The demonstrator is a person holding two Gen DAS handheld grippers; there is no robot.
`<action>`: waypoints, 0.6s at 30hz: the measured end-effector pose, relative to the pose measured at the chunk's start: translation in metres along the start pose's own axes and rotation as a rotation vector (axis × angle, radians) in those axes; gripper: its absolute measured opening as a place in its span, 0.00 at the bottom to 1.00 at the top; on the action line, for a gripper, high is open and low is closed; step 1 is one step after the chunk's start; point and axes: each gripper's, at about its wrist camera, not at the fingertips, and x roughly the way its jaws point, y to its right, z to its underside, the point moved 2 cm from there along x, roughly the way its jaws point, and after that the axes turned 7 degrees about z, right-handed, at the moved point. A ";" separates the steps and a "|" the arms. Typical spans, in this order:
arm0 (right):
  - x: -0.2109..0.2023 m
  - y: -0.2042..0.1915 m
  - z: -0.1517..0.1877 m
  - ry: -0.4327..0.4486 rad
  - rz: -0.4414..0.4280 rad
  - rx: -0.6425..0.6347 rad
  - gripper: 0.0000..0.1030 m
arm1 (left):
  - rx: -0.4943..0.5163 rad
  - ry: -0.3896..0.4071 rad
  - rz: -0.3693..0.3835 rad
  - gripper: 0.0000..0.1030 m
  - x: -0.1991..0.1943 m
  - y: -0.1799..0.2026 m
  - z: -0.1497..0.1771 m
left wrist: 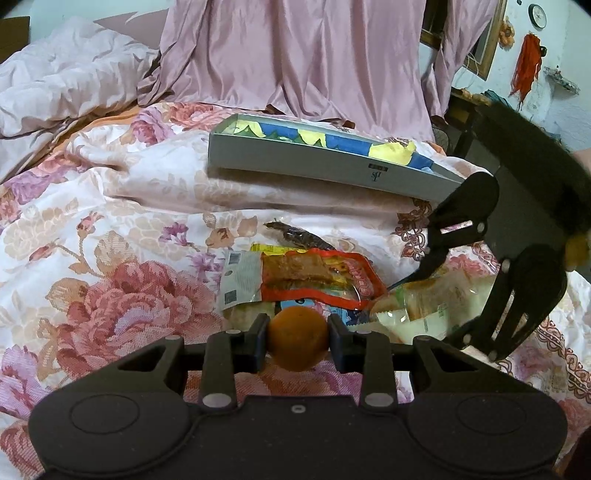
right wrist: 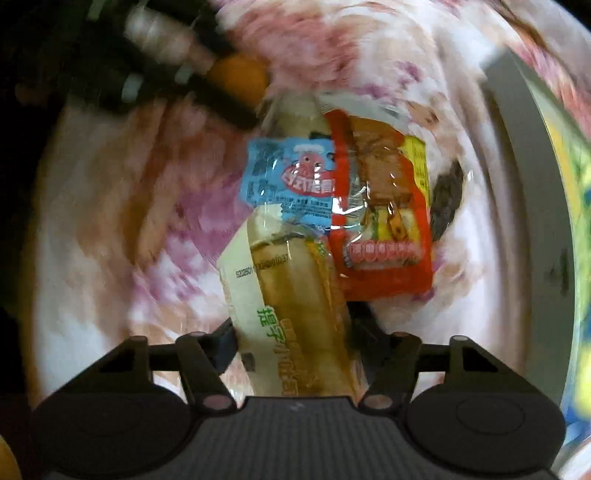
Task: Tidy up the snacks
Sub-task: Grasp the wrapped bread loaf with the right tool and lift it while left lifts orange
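Snacks lie in a small pile on a flowery bed cover (left wrist: 110,229). I count one red packet (left wrist: 314,278), one blue packet (right wrist: 291,177), one pale packet (right wrist: 291,295) with bread inside, one dark packet (left wrist: 301,236) and one white packet (left wrist: 238,278) with small printed codes. More may hide under the pile; I cannot tell.

One orange (left wrist: 298,339) sits at the near edge of the pile. The left gripper (left wrist: 298,332) has its two fingers pressed on the orange, one on each side. The orange fills the gap between them.

The right gripper (right wrist: 291,336) is at the pale packet. The packet lies between its two fingers and runs back toward the camera. The left finger touches the packet's edge. The right finger is mostly hidden behind the packet, so I cannot tell if the fingers squeeze it. In the left wrist view the right gripper (left wrist: 443,291) comes down from the right side onto the pile.

One grey tray (left wrist: 332,166) with a blue and yellow picture inside rests on the bed cover behind the pile, apart from it. No snack shows in the tray.

One pink sheet (left wrist: 295,55) hangs behind the bed. One round clock (left wrist: 537,14) is on the far wall.
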 end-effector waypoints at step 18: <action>-0.097 -0.040 0.078 0.593 0.202 1.178 0.63 | 0.030 0.033 -0.007 0.35 -0.003 0.008 -0.001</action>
